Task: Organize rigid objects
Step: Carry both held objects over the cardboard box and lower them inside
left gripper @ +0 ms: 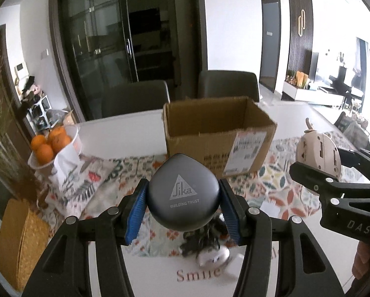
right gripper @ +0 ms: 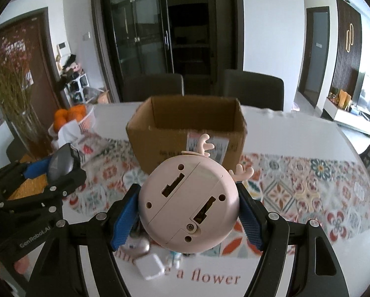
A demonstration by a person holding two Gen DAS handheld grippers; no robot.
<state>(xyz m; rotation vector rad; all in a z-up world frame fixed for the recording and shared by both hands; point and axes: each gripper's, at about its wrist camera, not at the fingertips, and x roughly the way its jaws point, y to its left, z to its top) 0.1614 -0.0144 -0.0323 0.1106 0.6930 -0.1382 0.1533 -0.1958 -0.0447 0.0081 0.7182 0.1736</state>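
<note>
Left tongs (left gripper: 183,199) pinch a dark grey rounded case (left gripper: 183,193) between their blue pads (left gripper: 135,212), one pad pressed to each side of it, the printed triangle logo facing the camera. The case sits right at the fingertips, lifted clear of the table (left gripper: 140,126), and its pointed top reaches up in front of the lower edge of the cardboard box (left gripper: 217,133).

Right tongs (right gripper: 188,206) grip a round pink gadget (right gripper: 188,201) in the same way, blue pads on its left and right flanks. Its flat underside faces the camera, with two slots, small holes and a screw showing, and two little antlers (right gripper: 206,142) stick up from its far edge. It too hangs above the table, in front of the box's labelled near wall.

In the left wrist view the right tongs and the pink gadget appear at the right edge, level with the grey case and well apart from it.

The box stands open-topped on a patterned cloth (right gripper: 296,185) that runs across the white table. Below the held things, on the table, lie a small white case (right gripper: 149,267) and some blurred bits too unclear to name. To the left stand a basket of oranges (left gripper: 52,143) and a yellow woven object (left gripper: 23,245). Two dark chairs (left gripper: 135,96) stand behind the table.
</note>
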